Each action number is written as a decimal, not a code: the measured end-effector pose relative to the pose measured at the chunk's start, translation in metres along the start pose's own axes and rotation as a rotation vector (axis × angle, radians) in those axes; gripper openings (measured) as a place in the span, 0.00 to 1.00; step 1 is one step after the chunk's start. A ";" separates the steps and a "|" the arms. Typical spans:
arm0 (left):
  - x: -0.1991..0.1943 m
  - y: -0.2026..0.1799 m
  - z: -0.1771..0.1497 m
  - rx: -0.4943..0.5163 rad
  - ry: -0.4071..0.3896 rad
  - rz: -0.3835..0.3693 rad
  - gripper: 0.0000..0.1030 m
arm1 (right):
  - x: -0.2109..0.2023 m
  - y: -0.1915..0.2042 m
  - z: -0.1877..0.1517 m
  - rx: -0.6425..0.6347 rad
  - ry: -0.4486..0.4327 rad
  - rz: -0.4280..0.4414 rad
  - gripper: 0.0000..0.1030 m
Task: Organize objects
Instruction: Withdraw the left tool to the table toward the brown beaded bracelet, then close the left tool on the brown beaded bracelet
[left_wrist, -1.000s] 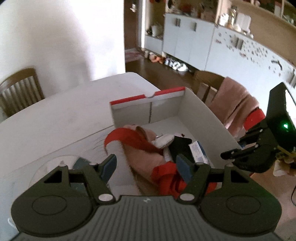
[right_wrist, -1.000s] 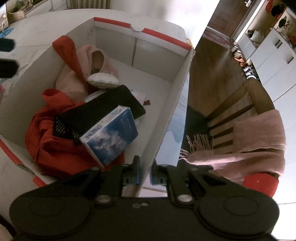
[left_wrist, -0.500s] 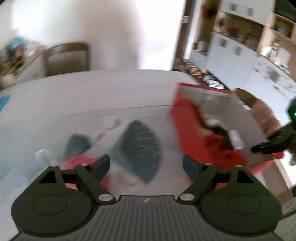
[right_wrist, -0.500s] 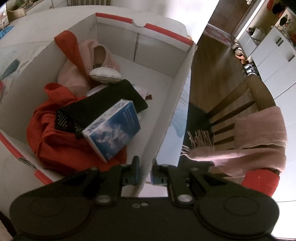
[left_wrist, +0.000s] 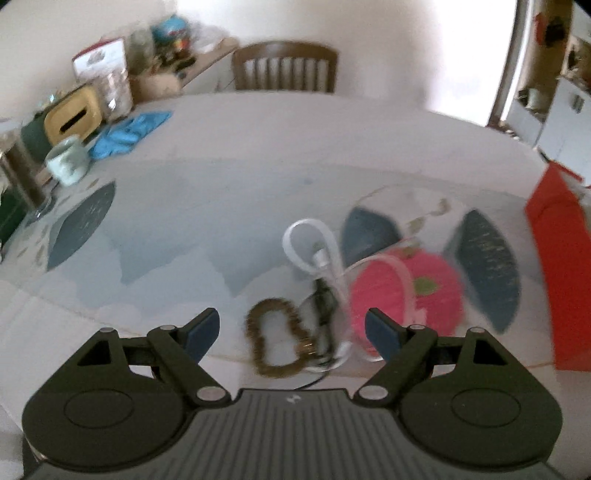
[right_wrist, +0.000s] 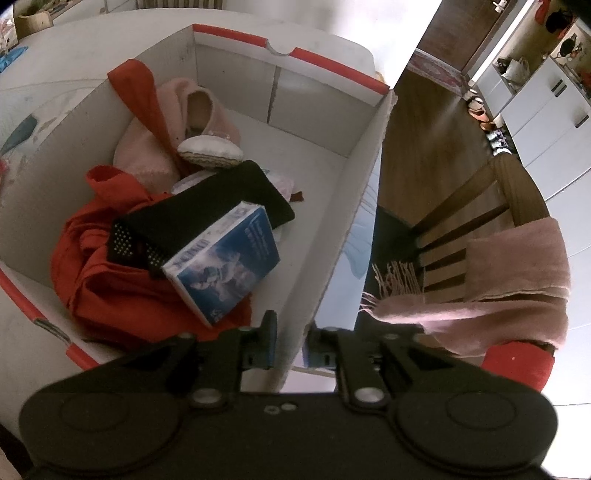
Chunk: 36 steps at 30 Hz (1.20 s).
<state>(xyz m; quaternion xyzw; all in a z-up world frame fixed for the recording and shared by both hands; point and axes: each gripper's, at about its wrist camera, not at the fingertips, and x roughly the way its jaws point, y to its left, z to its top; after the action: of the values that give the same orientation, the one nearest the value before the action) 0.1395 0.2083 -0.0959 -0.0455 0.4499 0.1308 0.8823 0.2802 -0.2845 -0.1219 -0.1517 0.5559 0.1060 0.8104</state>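
Right claw (right_wrist: 289, 345) clamps the box (right_wrist: 354, 206) wall. Left claw (left_wrist: 291, 330), wide and empty, risks snagging the white cable (left_wrist: 317, 247) beside the brown ring (left_wrist: 275, 338).

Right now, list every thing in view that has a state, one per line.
left tool: open, empty, above the table.
right tool: shut on the box wall.
box: open, partly filled.
blue carton: in the box, tilted on the black pouch.
red cloth: bunched in the box.
slipper: in the box, on its side.
white cable: looped on the table.
brown loop: lying flat on the table.
pink round thing: on the table.
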 end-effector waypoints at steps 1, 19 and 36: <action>0.004 0.004 -0.001 -0.002 0.010 0.004 0.83 | 0.000 0.000 0.000 -0.002 0.000 0.000 0.12; 0.076 0.034 -0.006 -0.024 0.141 0.089 0.74 | 0.006 0.000 0.000 -0.004 0.020 -0.006 0.12; 0.076 0.022 0.009 -0.046 0.159 -0.019 0.07 | 0.008 0.000 0.000 -0.004 0.025 -0.006 0.12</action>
<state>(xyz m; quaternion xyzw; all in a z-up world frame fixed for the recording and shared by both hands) 0.1829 0.2460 -0.1506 -0.0801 0.5149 0.1287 0.8437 0.2834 -0.2843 -0.1296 -0.1563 0.5654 0.1025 0.8034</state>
